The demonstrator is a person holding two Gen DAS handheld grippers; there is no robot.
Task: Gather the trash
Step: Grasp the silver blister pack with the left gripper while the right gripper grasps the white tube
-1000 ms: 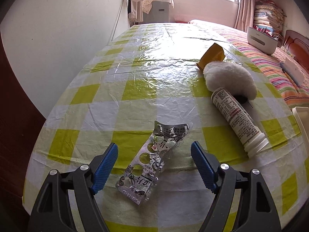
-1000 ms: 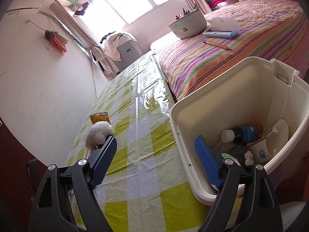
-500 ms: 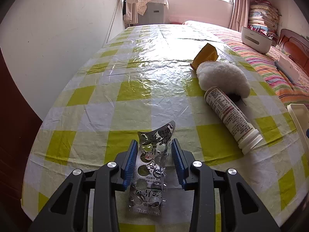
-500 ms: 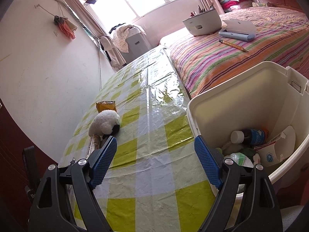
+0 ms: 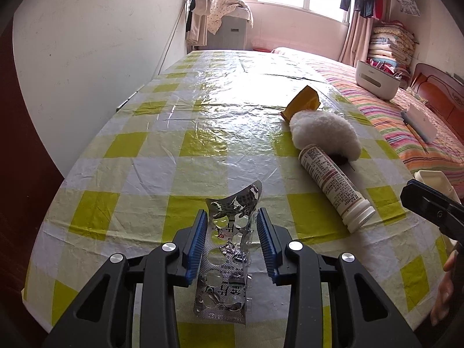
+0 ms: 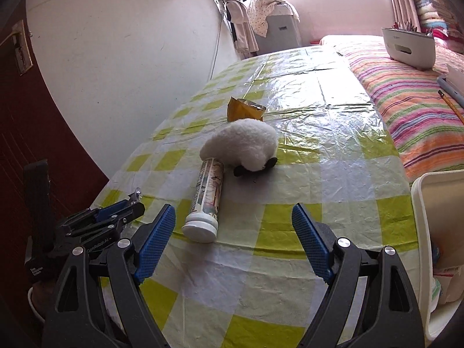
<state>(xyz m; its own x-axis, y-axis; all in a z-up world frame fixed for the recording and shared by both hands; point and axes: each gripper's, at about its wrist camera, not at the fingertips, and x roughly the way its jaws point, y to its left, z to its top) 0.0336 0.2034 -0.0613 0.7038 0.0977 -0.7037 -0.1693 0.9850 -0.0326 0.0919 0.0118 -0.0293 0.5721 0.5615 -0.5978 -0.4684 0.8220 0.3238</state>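
One blister pack (image 5: 229, 258), one tube (image 5: 336, 187), one plush toy (image 5: 324, 133), one orange packet (image 5: 303, 103)

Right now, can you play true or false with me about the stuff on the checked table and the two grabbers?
1. The left gripper is closed on the empty pill sheet. True.
2. The right gripper is holding the white tube. False: its jaws are wide open with nothing between them, and the tube lies on the table in front of it.
3. The white tube stands upright. False: it lies on its side, cap end toward the grippers.
4. The fluffy white toy lies at the tube's far end. True.
5. The yellow wrapper lies beyond the toy. True.
6. The toy is inside the white bin. False: it is on the table.
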